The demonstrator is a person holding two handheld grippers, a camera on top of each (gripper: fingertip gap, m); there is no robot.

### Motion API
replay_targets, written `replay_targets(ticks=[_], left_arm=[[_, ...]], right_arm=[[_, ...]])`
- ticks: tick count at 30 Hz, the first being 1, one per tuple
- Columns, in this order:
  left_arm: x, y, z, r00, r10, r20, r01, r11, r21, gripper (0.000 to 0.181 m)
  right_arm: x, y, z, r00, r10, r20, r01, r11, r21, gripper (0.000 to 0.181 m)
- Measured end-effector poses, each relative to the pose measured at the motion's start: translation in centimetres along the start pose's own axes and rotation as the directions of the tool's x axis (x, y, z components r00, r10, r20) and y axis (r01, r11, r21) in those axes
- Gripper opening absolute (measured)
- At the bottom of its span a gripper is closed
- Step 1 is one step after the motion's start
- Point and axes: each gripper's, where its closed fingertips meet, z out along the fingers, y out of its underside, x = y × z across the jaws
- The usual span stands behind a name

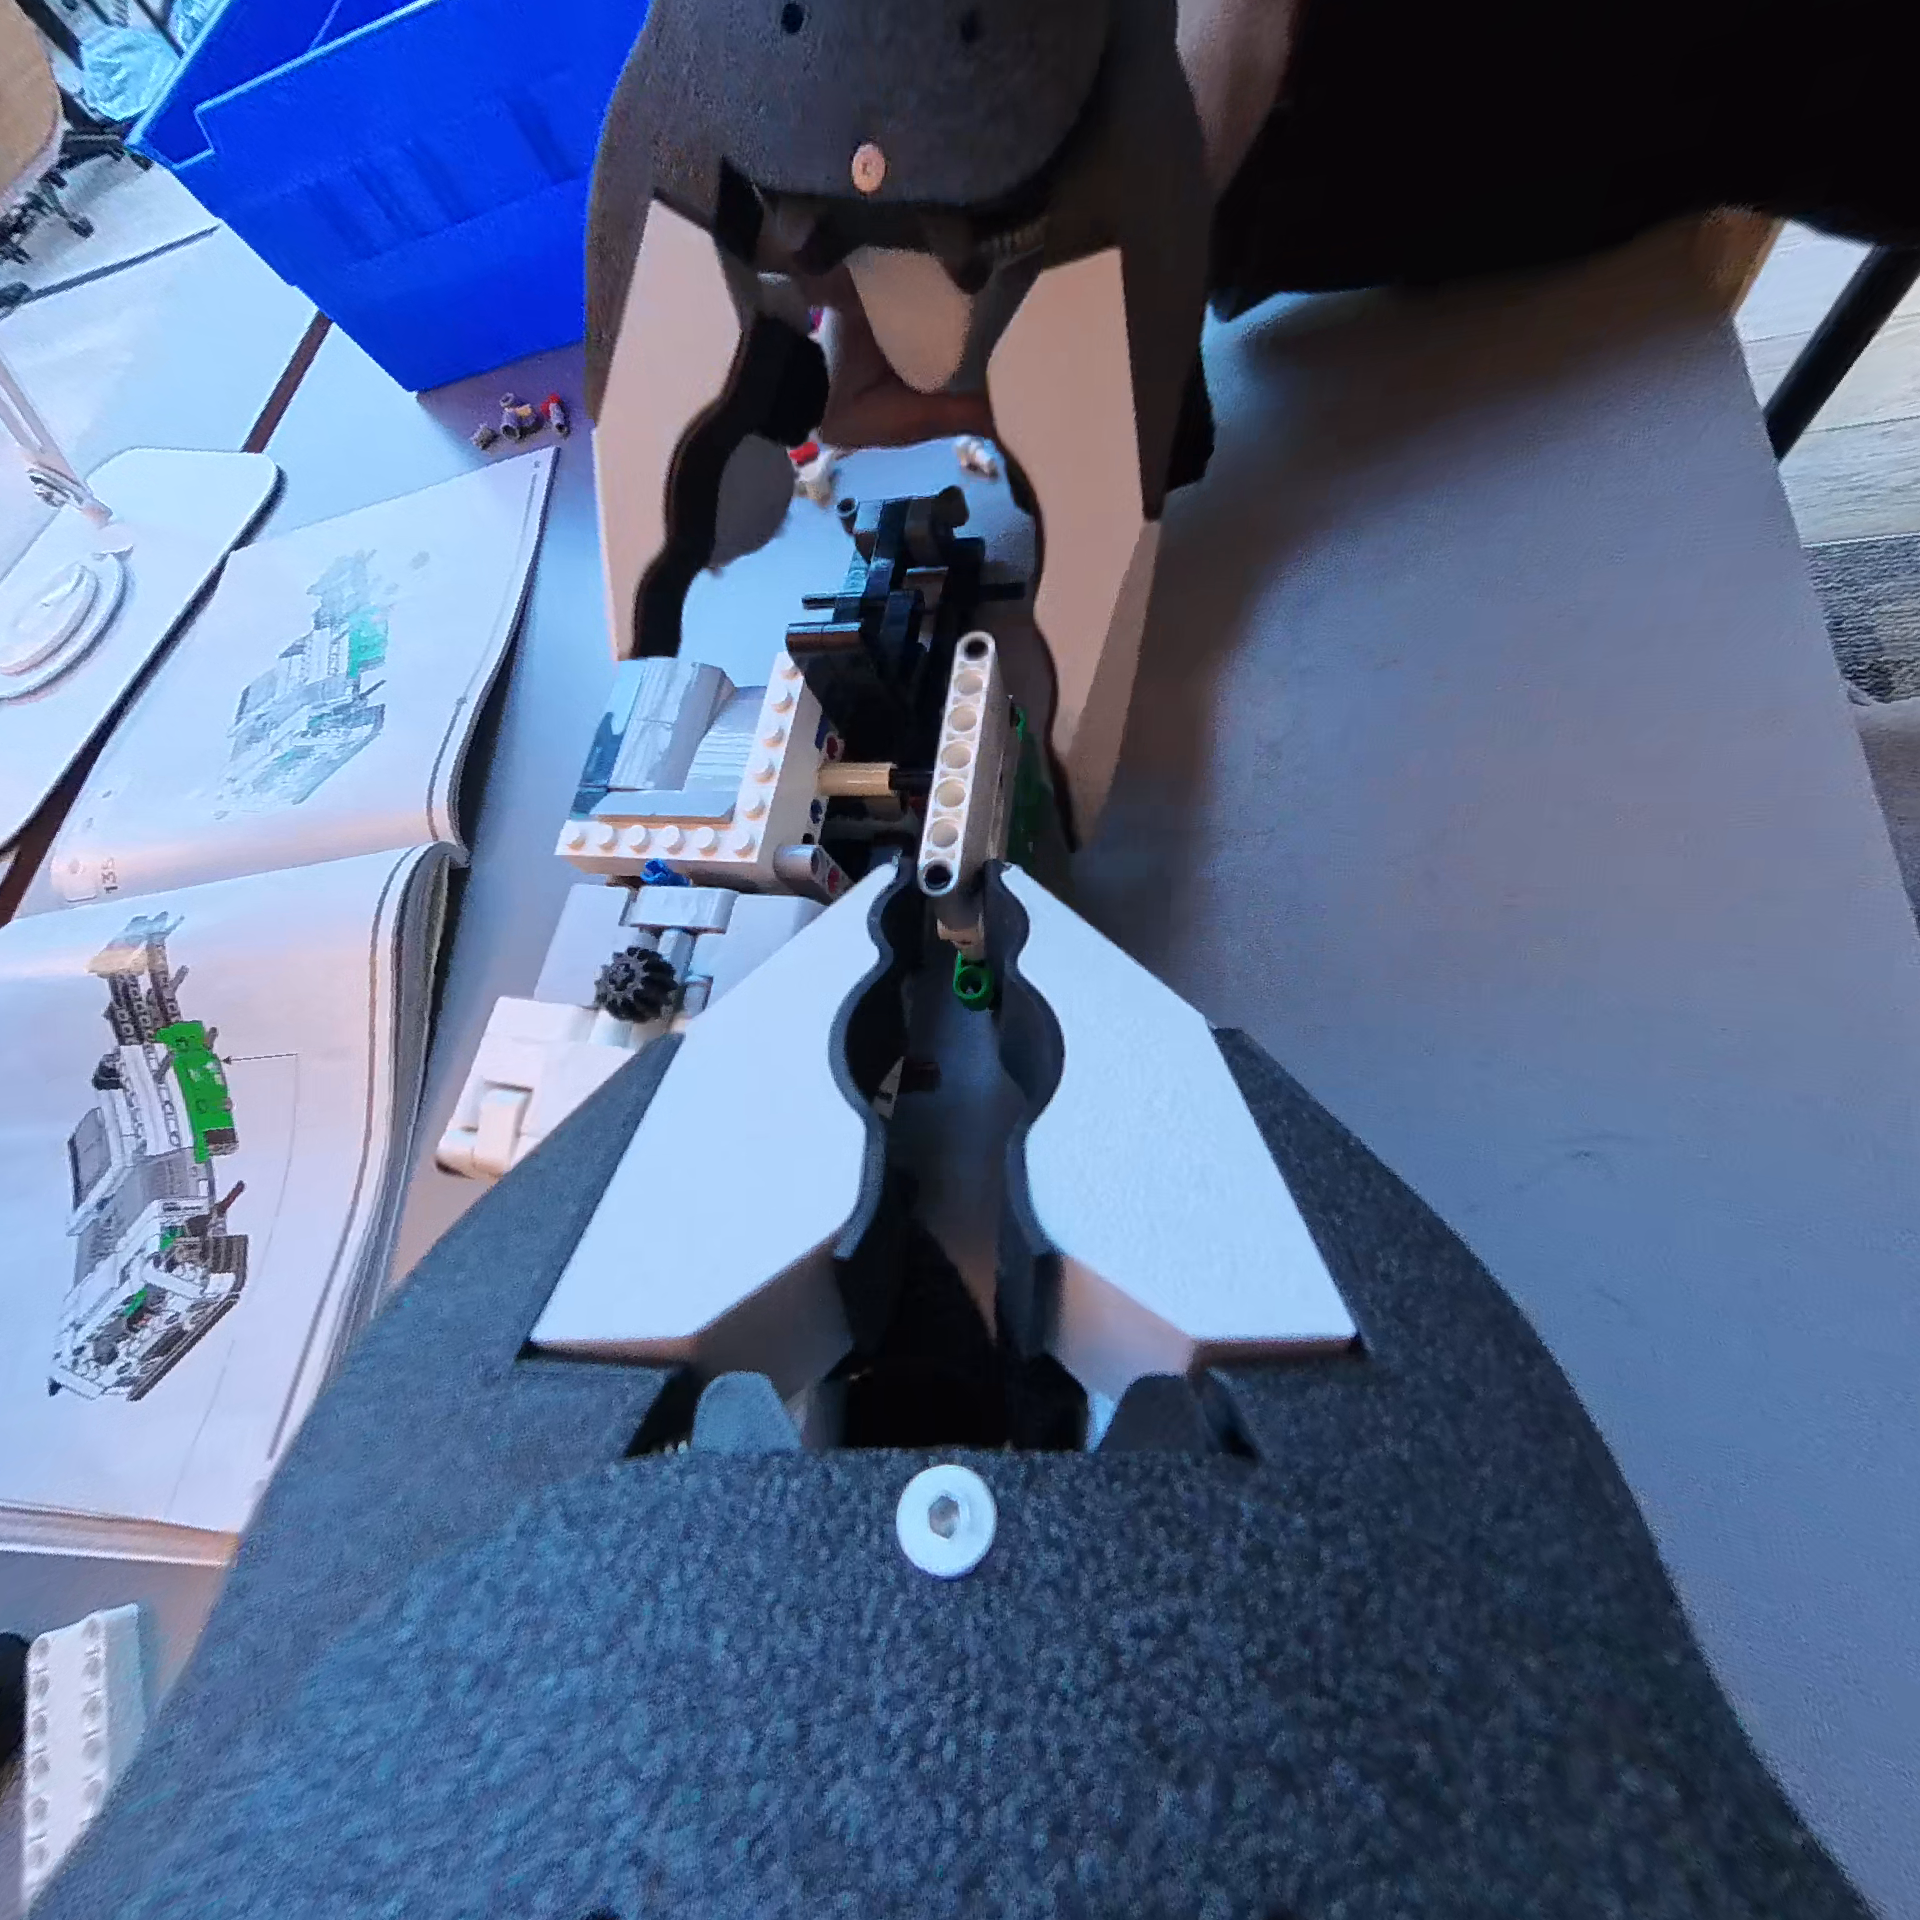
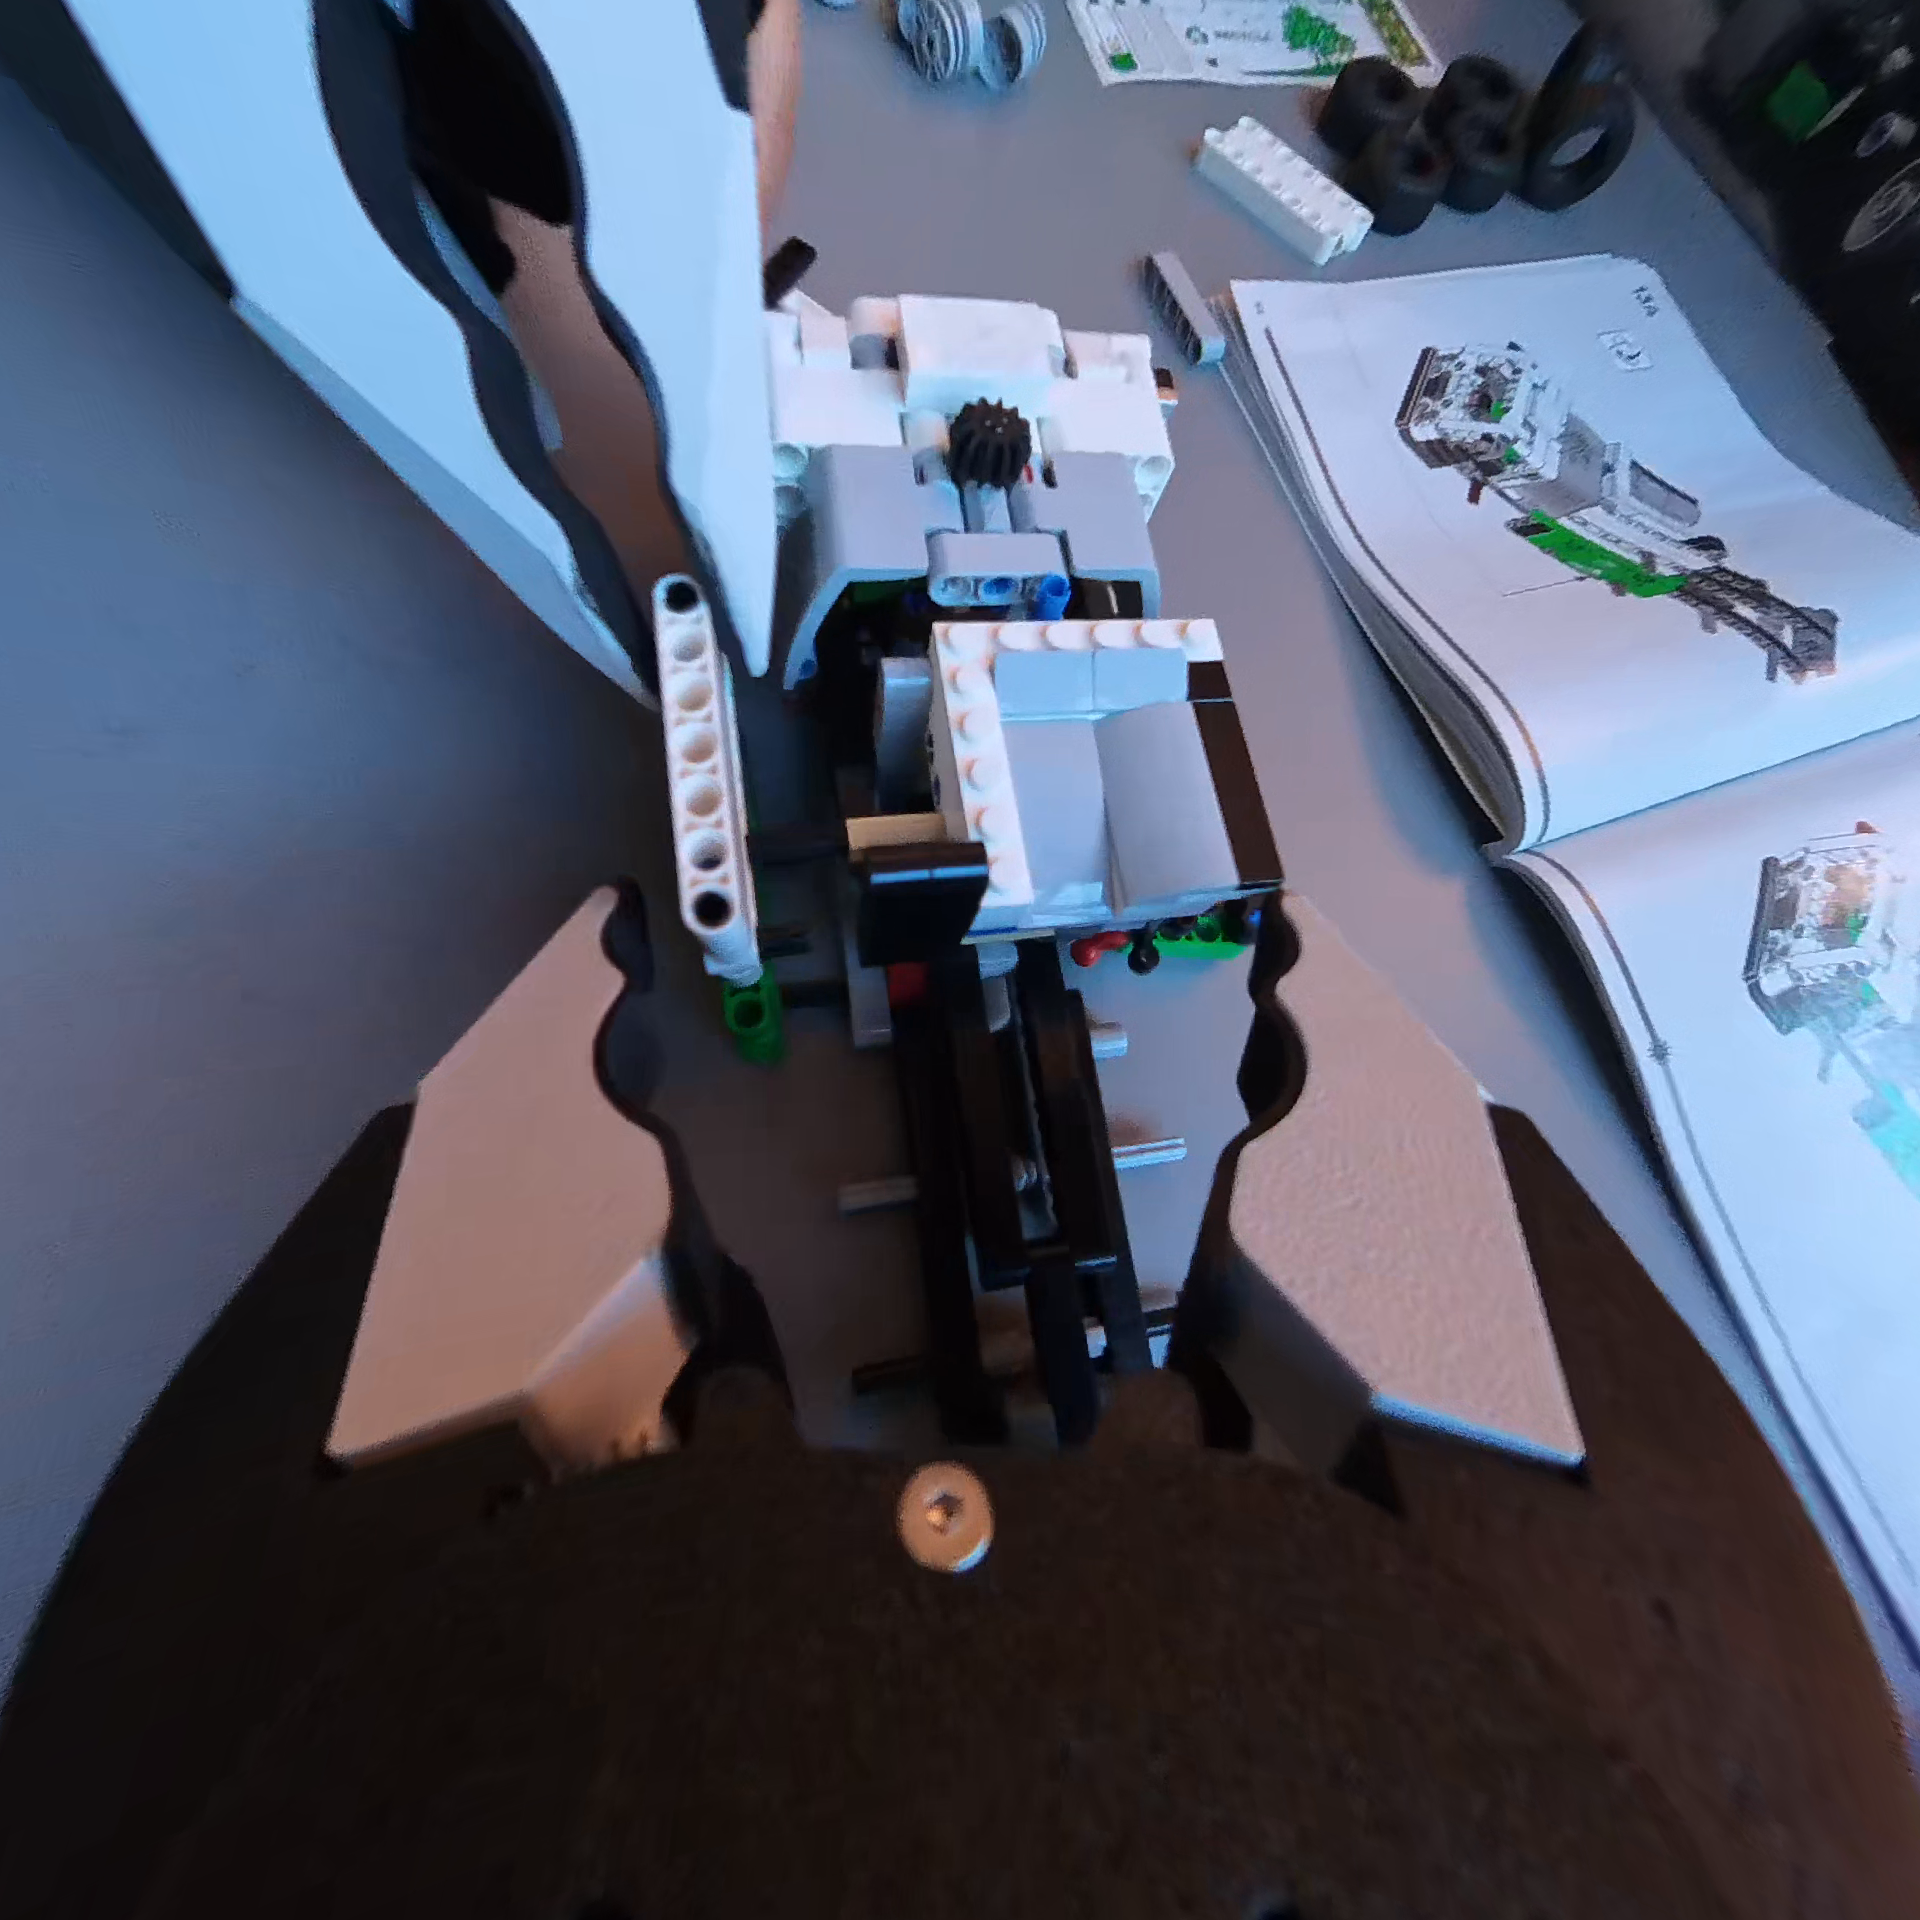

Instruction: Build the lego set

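The partly built model of white, grey and black lego lies on the grey table, and it also shows in the left wrist view. My left gripper is shut on a white beam with holes that has a green piece below it. It holds the beam against the model's side. That beam and green piece also show in the right wrist view. My right gripper is open and straddles the black chassis. Its fingers face me from the far side.
An open instruction booklet lies beside the model. A blue bin stands behind it, with small loose pieces near it. Black tyres, a white brick and grey wheel hubs lie farther off.
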Motion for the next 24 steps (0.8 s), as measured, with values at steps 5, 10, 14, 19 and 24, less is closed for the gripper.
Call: replay_targets(ticks=[5,10,14,19,24], left_arm=[[-0.2,0.1,0.0,1.000,-0.006,0.007,0.006,1.000,-0.004,0.009],[-0.7,0.2,-0.1,0.999,0.015,0.045,-0.015,1.000,-0.012,0.015],[-1.2,-0.3,-1.1,0.996,0.048,0.072,-0.049,0.999,0.009,0.055],[-4.0,0.9,-2.2,0.991,0.004,0.131,-0.003,1.000,-0.008,0.096],[-4.2,2.9,-0.6,0.991,-0.131,0.034,0.132,0.991,-0.030,0.129]], right_arm=[[0.7,0.0,0.2,0.999,-0.019,-0.026,0.020,1.000,0.006,0.103],[1.0,0.2,0.2,0.999,0.000,-0.039,0.000,1.000,-0.008,0.091],[1.3,0.4,0.1,0.999,-0.005,-0.051,0.003,1.000,-0.026,0.085],[1.4,0.4,0.1,0.999,-0.001,-0.054,0.000,1.000,-0.017,0.085],[1.9,2.1,0.5,0.998,0.035,-0.046,-0.040,0.994,-0.102,0.104]])
